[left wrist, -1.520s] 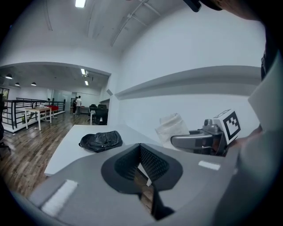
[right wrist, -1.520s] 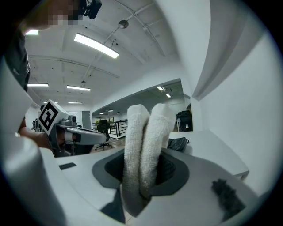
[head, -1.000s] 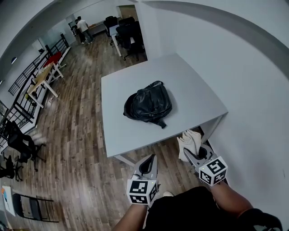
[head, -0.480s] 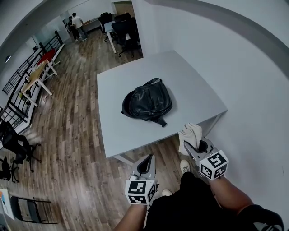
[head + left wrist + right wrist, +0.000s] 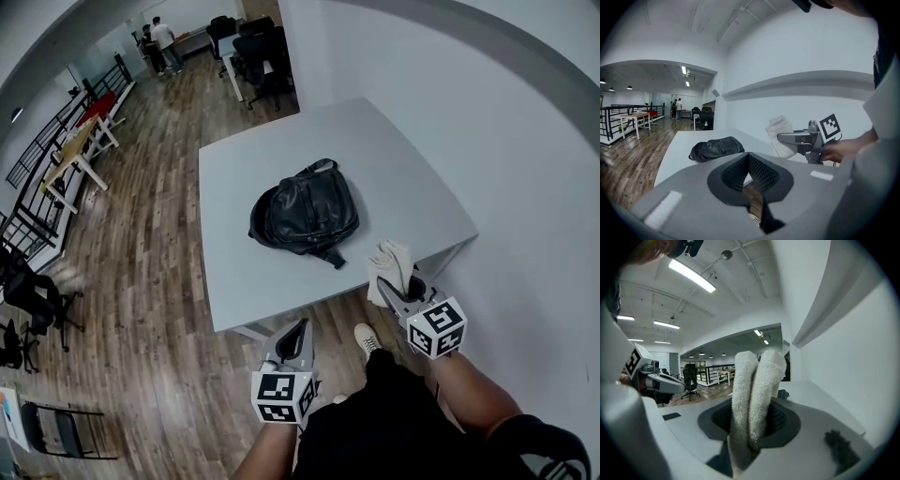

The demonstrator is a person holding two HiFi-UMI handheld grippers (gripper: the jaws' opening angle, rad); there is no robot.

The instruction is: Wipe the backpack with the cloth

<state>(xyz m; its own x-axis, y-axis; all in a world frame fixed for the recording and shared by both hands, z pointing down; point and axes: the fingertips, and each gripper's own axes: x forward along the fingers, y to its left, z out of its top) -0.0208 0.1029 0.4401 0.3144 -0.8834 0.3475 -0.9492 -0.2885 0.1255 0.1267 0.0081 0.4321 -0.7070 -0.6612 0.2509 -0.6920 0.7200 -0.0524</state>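
A black leather backpack (image 5: 305, 214) lies flat near the middle of the light grey table (image 5: 244, 272); the left gripper view shows the backpack (image 5: 717, 147) ahead on the tabletop. My right gripper (image 5: 382, 286) hovers just off the table's near right corner, shut on a folded white cloth (image 5: 390, 264) that sticks up from its jaws. In the right gripper view the cloth (image 5: 752, 399) fills the gap between the jaws. My left gripper (image 5: 301, 325) hangs over the floor short of the table's near edge, jaws closed together with nothing between them.
A white wall (image 5: 525, 187) runs close along the table's right side. Wooden floor (image 5: 141, 281) surrounds the table on the left and front. Office chairs (image 5: 258, 56), a desk (image 5: 80, 150), a railing and two people stand far back. My shoe (image 5: 366, 337) is near the table's front leg.
I have stepped nearer the table. The right gripper with the cloth has come up to the table's near right corner; the left gripper has stayed low and shut.
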